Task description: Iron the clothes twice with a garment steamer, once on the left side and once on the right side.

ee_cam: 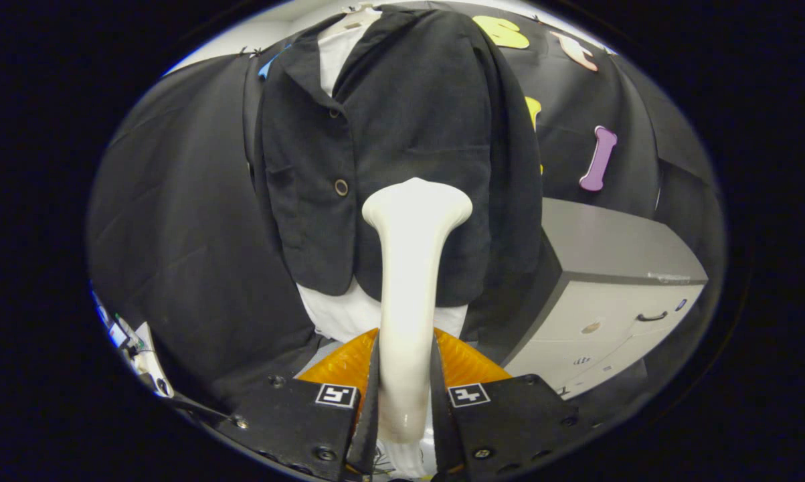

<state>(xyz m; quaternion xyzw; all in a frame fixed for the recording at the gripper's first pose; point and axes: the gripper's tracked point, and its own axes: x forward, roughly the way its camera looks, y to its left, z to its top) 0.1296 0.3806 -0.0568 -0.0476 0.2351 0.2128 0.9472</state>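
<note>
Gripper (405,402) is clamping the smooth white steamer (412,281) by its handle, its flared head touching the matte black jacket (402,120) beside grey cabinet (609,281).

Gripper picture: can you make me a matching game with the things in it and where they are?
Things:
1. garment steamer
2. black jacket
3. grey cabinet
4. white shirt

Places:
A. beside the clothes, with a drawer handle
B. clamped between the gripper's fingers
C. peeking out under the jacket's hem
D. hanging up, just beyond the steamer's head

Pairs: 1-B, 2-D, 3-A, 4-C
</note>
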